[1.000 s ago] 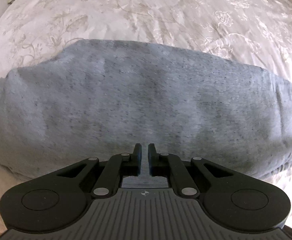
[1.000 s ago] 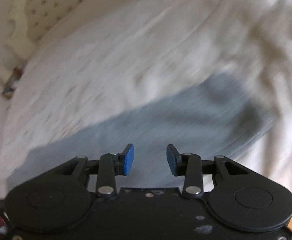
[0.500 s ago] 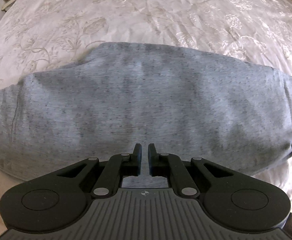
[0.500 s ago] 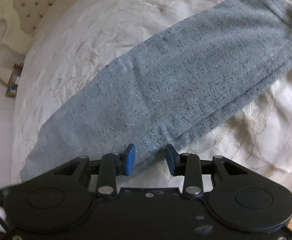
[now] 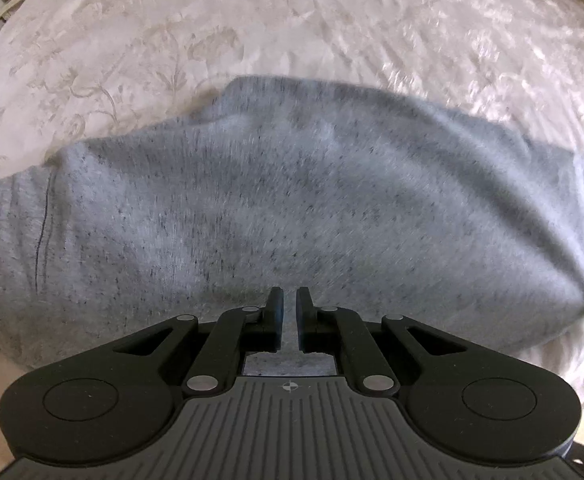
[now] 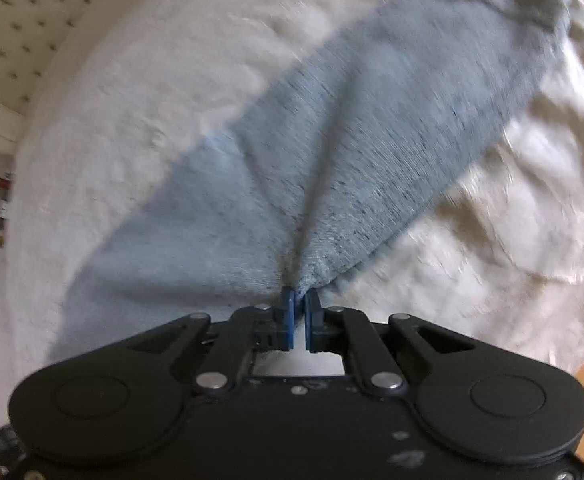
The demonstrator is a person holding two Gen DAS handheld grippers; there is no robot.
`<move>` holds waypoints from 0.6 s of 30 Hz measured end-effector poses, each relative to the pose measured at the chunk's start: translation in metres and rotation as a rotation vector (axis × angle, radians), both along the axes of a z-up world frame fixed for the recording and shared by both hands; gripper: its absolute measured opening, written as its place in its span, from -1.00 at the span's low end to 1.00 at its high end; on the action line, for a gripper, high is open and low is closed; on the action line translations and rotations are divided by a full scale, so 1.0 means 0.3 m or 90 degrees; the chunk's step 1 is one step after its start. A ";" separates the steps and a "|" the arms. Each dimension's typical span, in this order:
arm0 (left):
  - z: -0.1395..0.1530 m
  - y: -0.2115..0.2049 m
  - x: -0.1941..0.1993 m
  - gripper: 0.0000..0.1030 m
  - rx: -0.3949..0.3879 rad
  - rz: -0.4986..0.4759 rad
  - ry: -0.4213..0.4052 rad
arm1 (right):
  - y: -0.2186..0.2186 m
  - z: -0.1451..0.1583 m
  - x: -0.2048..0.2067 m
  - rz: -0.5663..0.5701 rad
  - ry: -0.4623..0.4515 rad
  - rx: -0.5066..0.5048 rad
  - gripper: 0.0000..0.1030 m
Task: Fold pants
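On the bed (image 5: 332, 20), over its pale floral-patterned bedspread, lie the grey sweatpants (image 5: 292, 208), folded lengthwise into a long band that runs across the left wrist view from side to side. The ribbed waistband sits at the left end of that view. The left gripper (image 5: 287, 312) hovers at the near long edge of the sweatpants, its black fingers drawn close with a narrow gap between them; grey cloth shows in the gap, but whether they pinch it is hard to tell. The right gripper (image 6: 299, 308) has its blue-padded fingers (image 6: 289, 316) clamped on the near end of the sweatpants (image 6: 372, 140), and the fabric rises into a tented ridge running away from the grip. That view is blurred. A tufted headboard (image 6: 24, 32) stands at its upper left.
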State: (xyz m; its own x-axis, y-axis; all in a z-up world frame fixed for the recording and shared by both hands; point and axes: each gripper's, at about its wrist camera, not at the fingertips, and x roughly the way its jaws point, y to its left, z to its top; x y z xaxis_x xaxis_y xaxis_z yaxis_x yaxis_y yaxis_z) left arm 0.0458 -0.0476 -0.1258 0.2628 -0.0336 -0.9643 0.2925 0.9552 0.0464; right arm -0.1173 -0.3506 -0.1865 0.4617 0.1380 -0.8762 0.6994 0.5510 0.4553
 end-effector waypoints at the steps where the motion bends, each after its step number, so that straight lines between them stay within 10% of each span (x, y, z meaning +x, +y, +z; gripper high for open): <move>1: -0.015 0.006 0.005 -0.85 0.004 -0.002 0.008 | -0.001 -0.014 0.006 -0.004 0.008 0.002 -0.82; 5: -0.079 0.048 0.015 -0.84 0.010 0.000 0.065 | 0.012 0.052 0.048 0.007 0.014 -0.046 -0.33; 18: 0.078 0.297 0.194 -0.84 -0.008 0.121 -0.059 | 0.267 0.314 0.380 0.285 -0.148 -0.278 -0.08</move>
